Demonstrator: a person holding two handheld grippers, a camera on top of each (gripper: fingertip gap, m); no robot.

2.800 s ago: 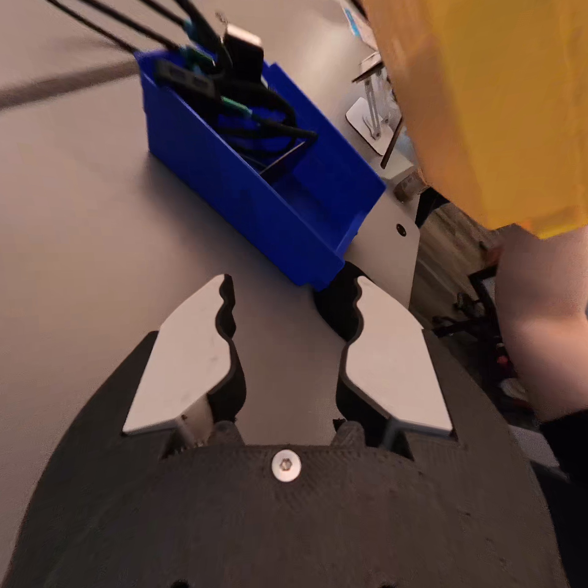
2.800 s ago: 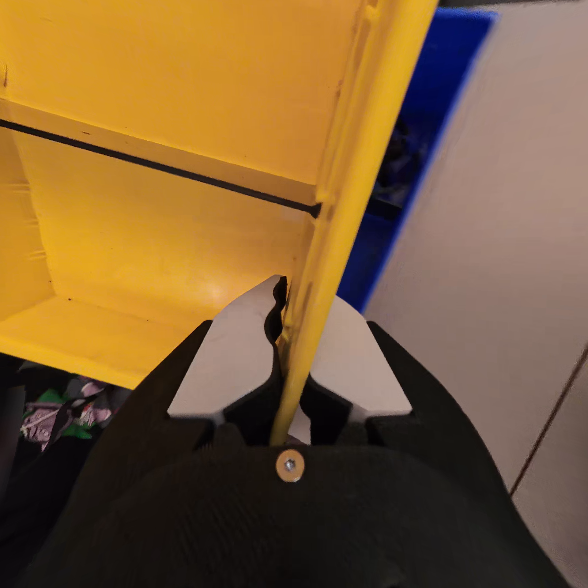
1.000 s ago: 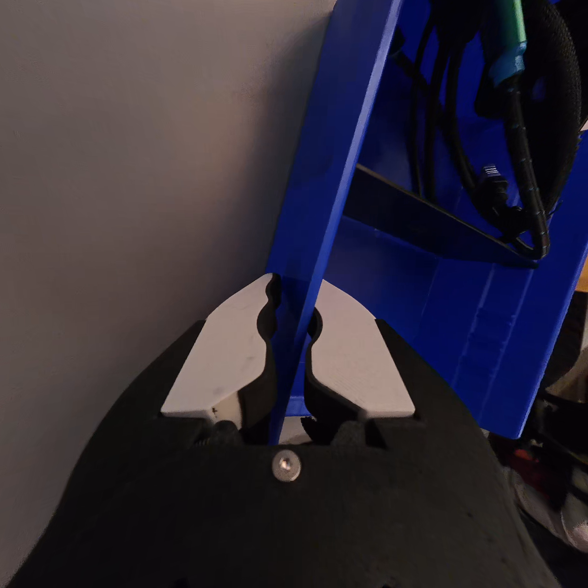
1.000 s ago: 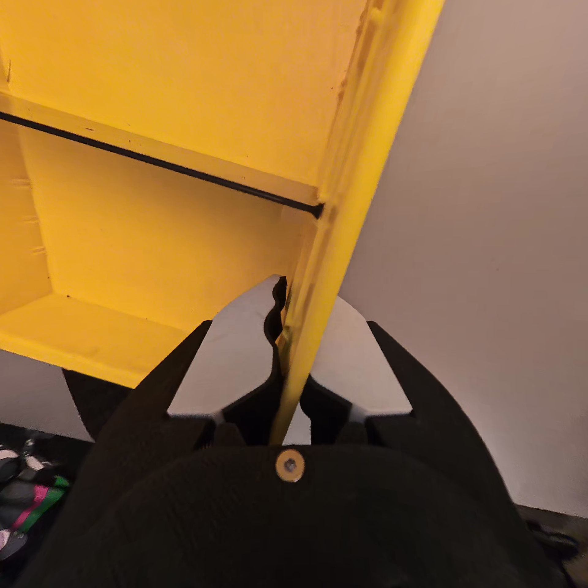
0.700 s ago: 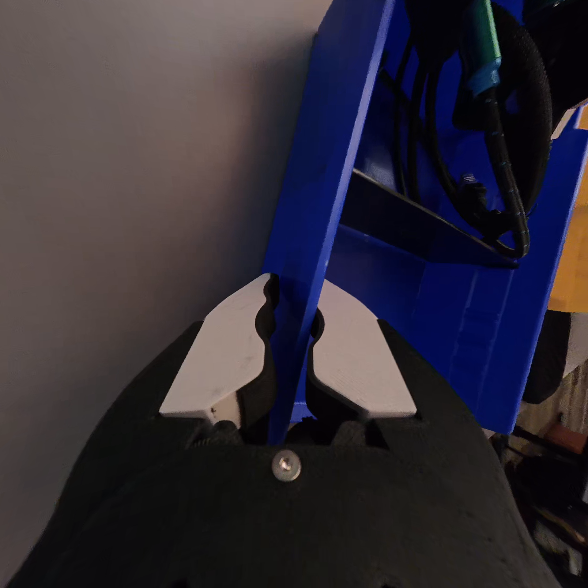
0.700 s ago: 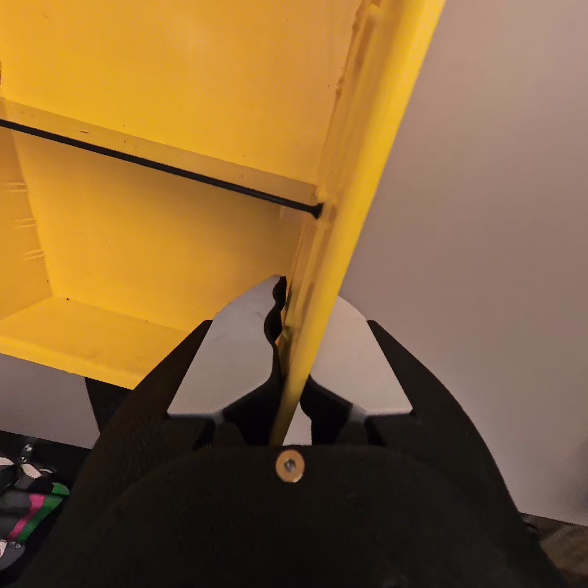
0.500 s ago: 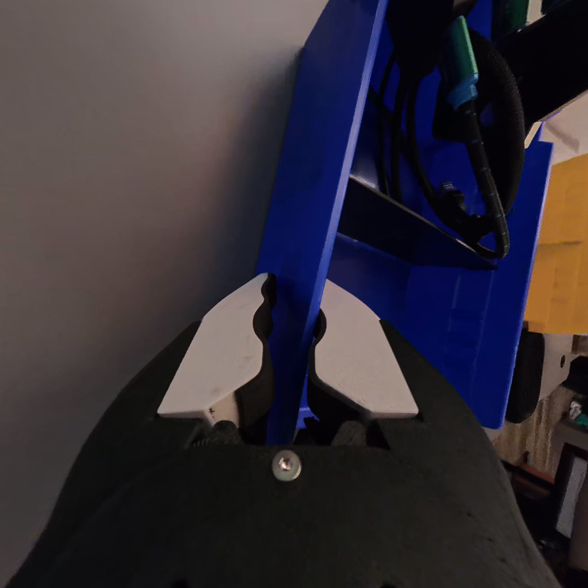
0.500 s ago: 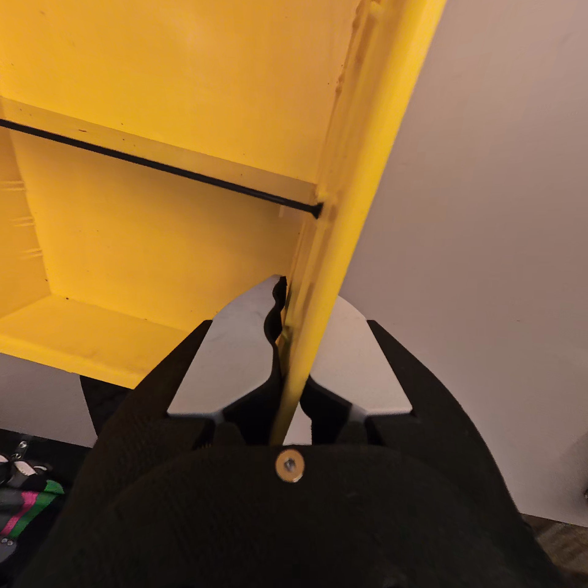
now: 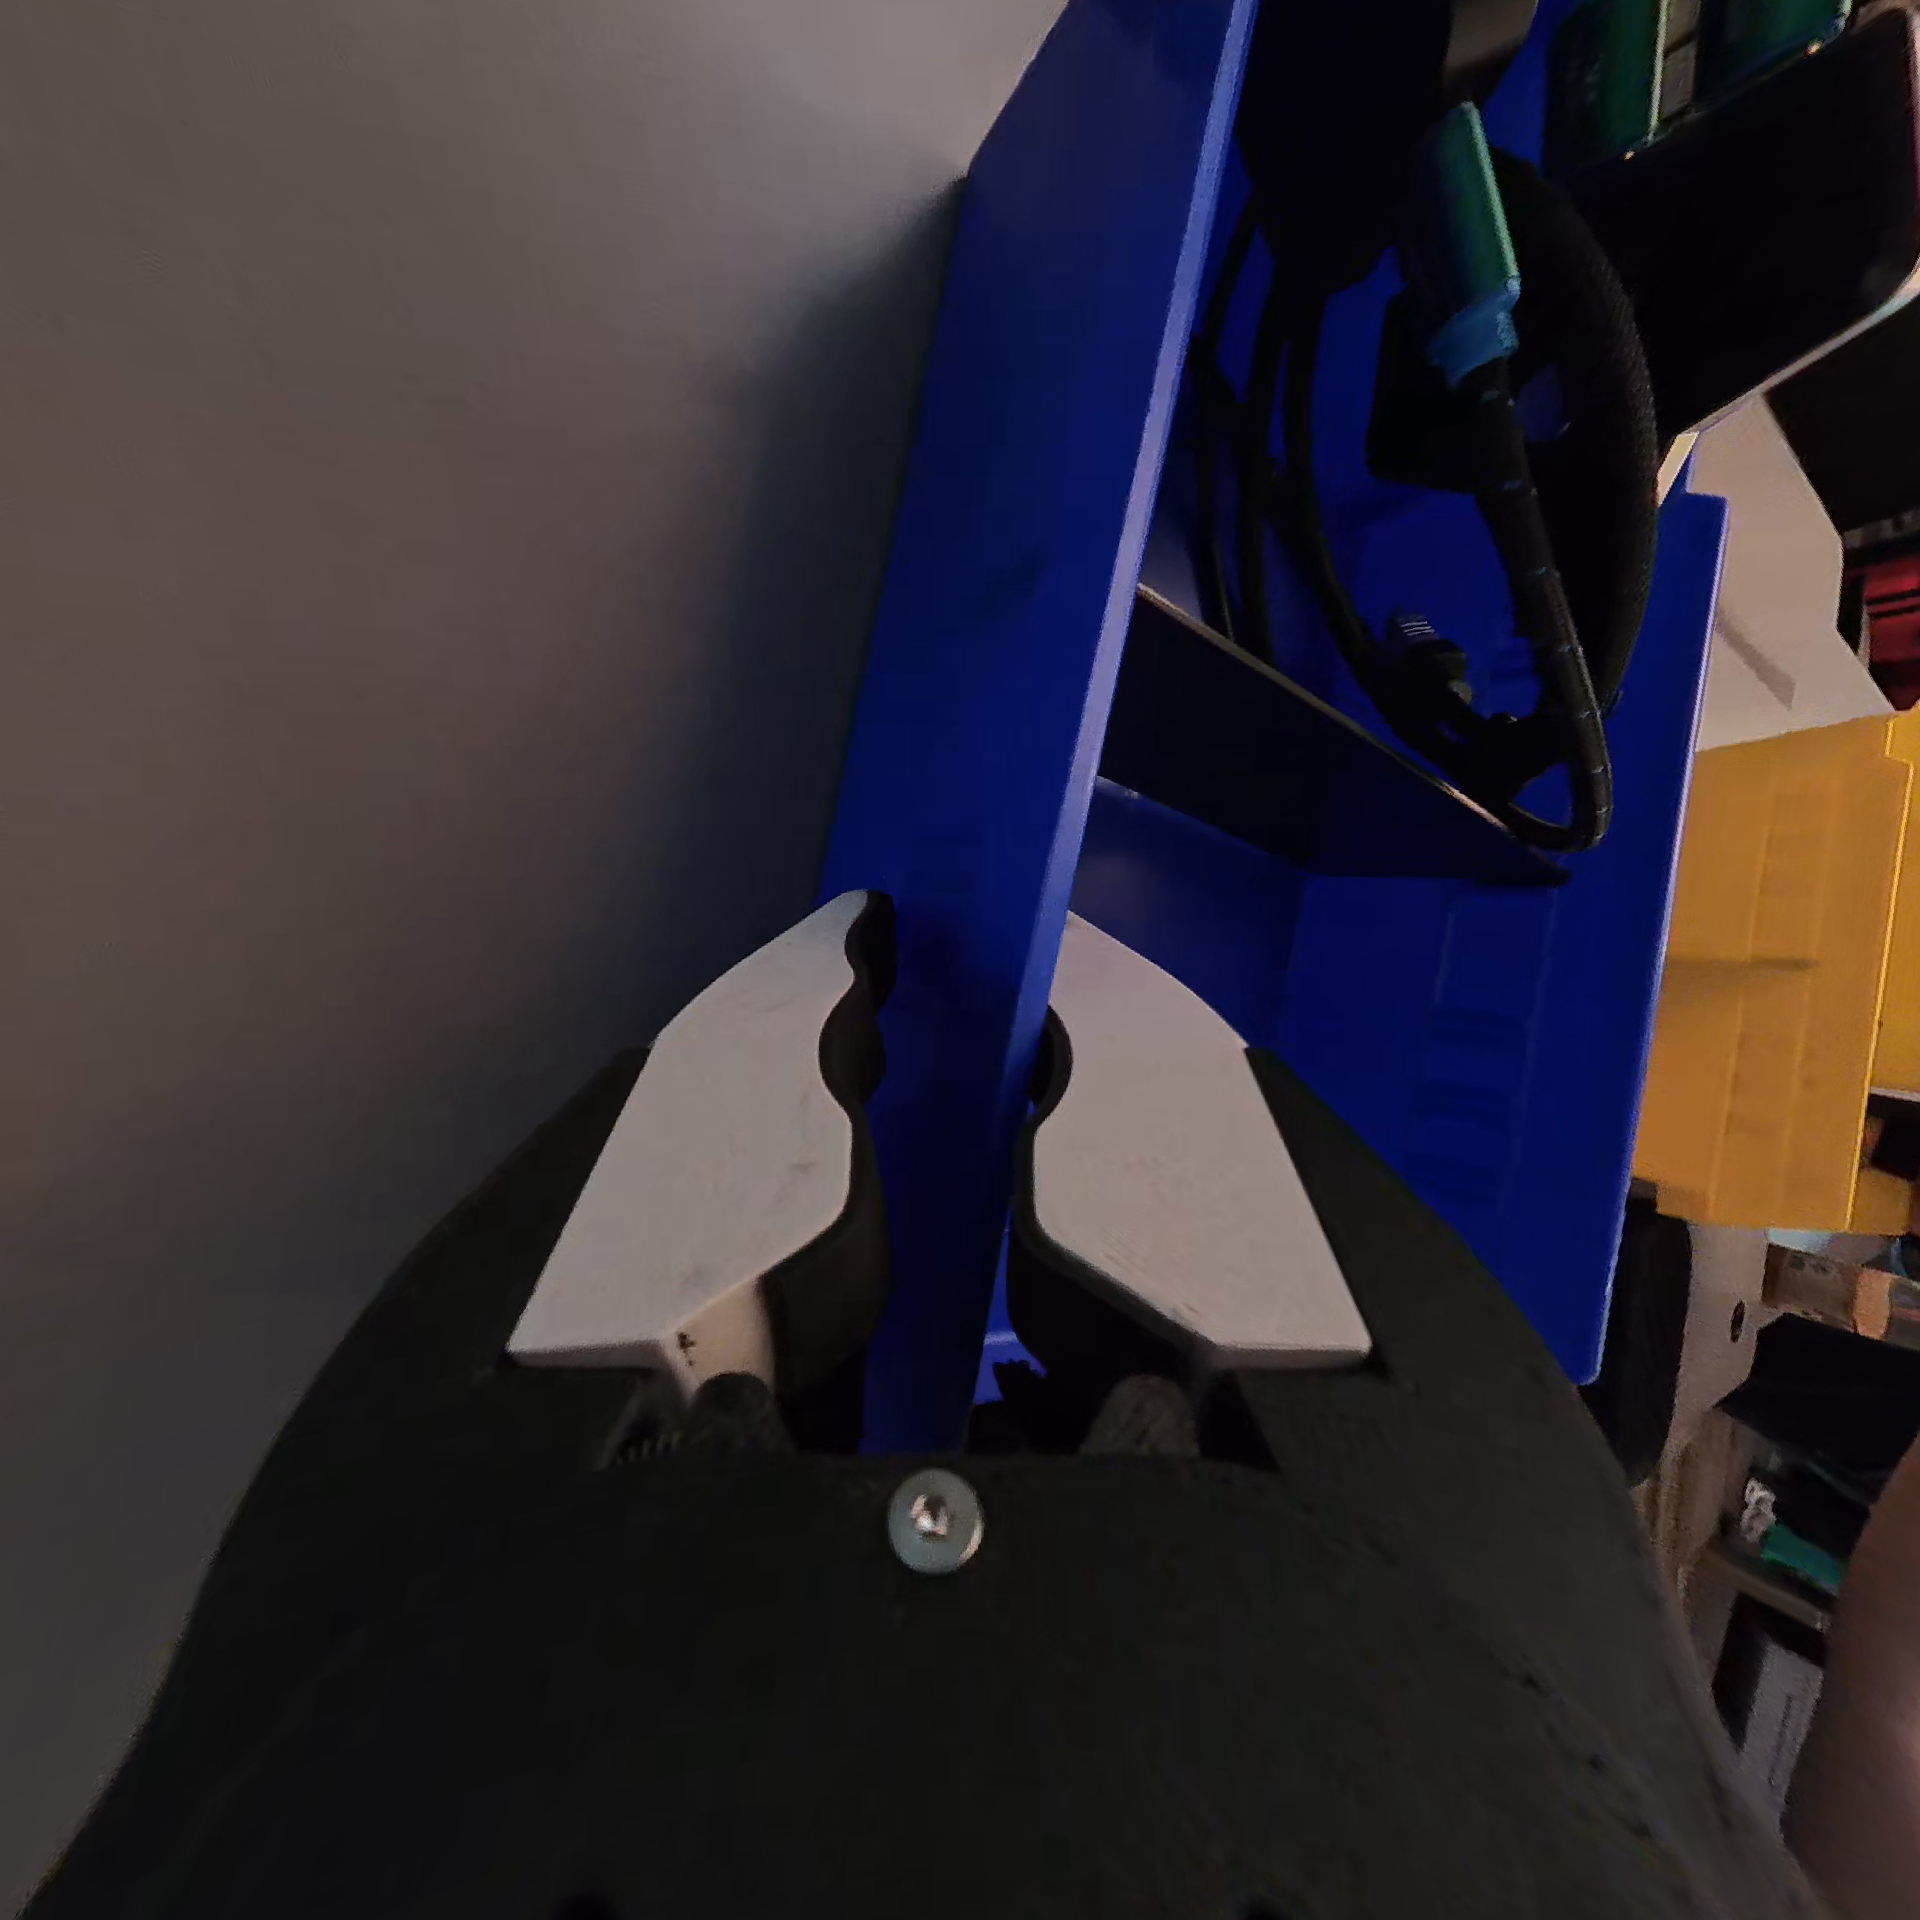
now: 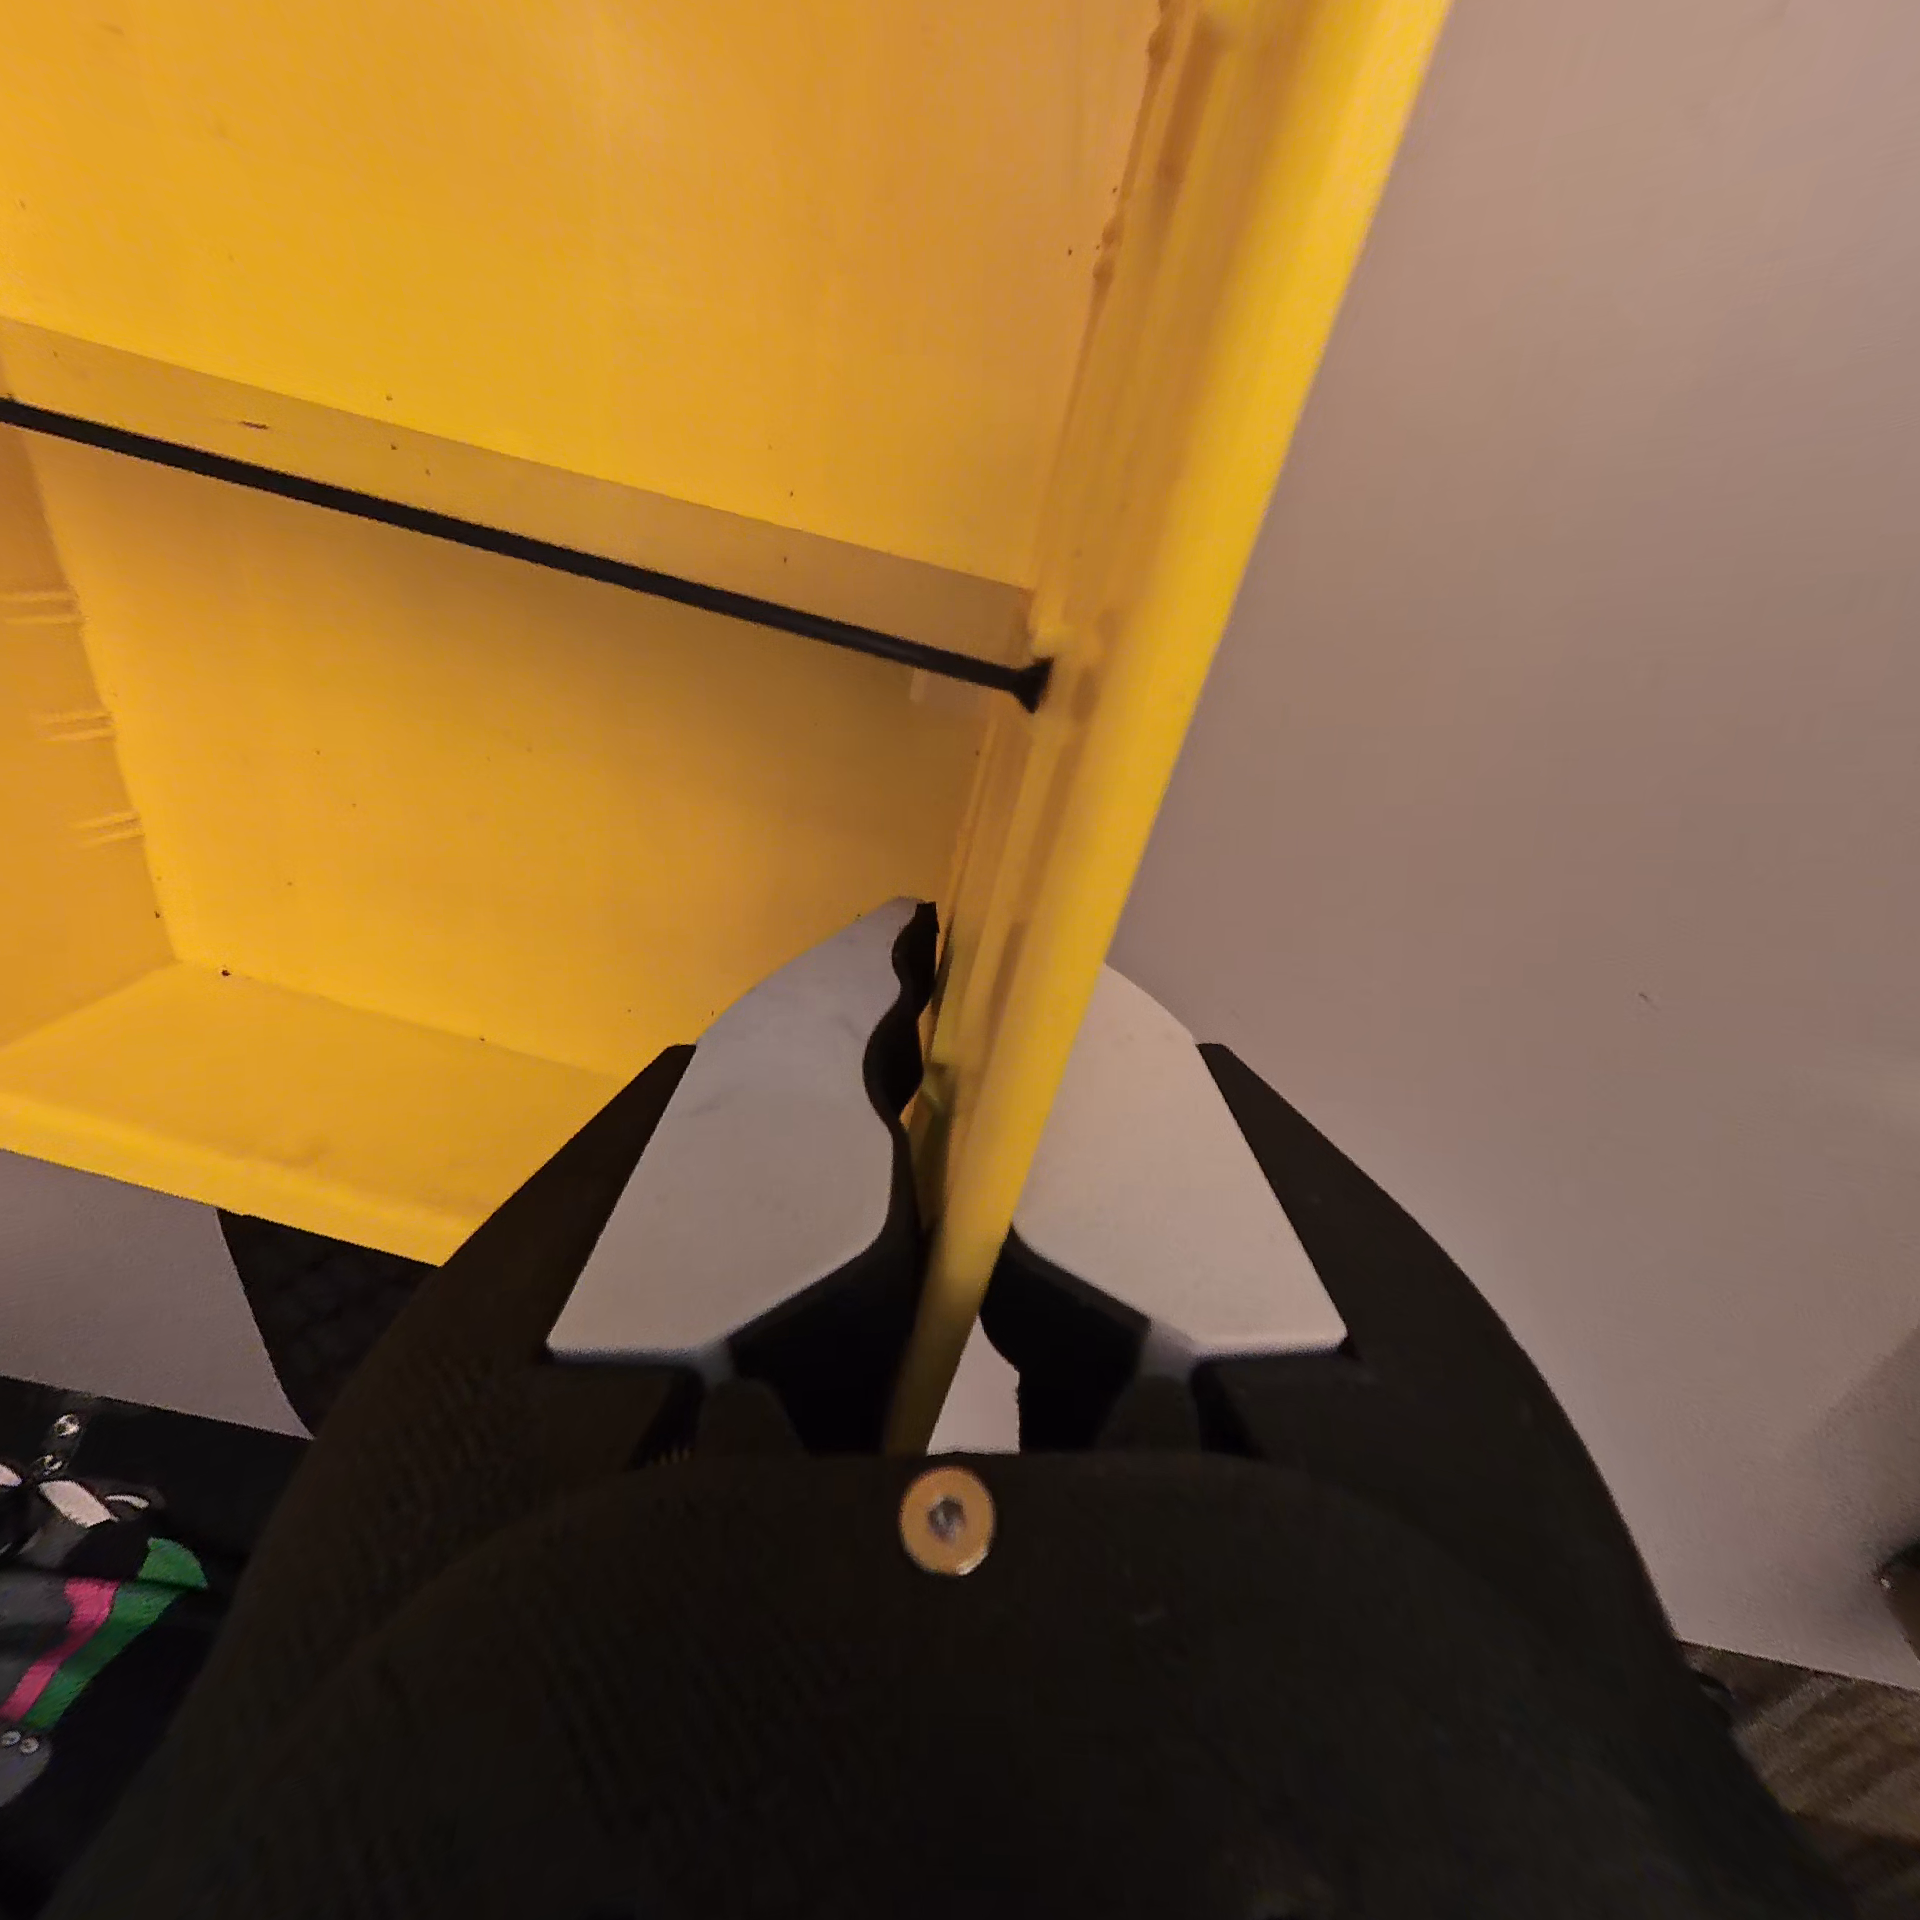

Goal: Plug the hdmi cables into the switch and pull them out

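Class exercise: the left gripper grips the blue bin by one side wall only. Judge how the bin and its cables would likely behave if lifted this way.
Held by one wall, the blue bin would likely tilt away from the left gripper. The looped black cables look floppy and could slide toward the divider. The wall looks stiff.

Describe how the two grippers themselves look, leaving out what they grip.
Both match. The left gripper and the right gripper each have a broad, black, rough-textured body with one silver screw at its centre. Two pale grey wedge-shaped fingers carry black pads with wavy inner edges. No cables, markings or sleeves show on either.
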